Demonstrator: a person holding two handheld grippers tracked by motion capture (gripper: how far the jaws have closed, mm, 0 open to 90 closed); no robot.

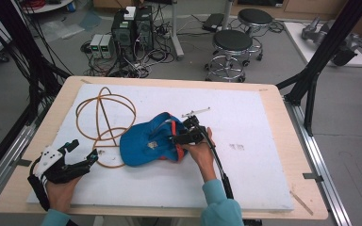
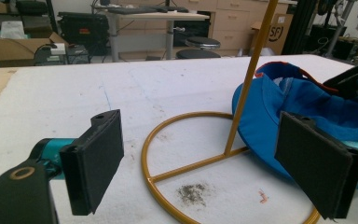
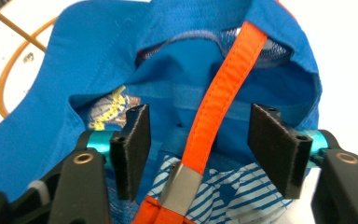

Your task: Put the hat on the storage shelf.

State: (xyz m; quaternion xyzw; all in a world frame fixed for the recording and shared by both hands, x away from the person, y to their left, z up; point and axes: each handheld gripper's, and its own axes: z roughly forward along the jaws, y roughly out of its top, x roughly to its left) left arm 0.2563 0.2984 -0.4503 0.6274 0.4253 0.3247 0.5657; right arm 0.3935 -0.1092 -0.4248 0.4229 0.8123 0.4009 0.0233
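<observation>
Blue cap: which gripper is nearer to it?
Right. The right gripper is over the blue cap, jaws astride its orange strap; the left gripper sits off its left side.

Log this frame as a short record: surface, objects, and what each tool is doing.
surface: white board on a wooden table
objects: blue cap, upside down, with orange strap; gold wire stand, its base partly under the cap
left tool: open, holding nothing, left of the cap
right tool: open, jaws either side of the strap, inside the cap

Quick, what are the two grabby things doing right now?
Left gripper: open, holding nothing, beside the gold wire stand.
Right gripper: open, jaws either side of the blue cap's orange strap.
</observation>
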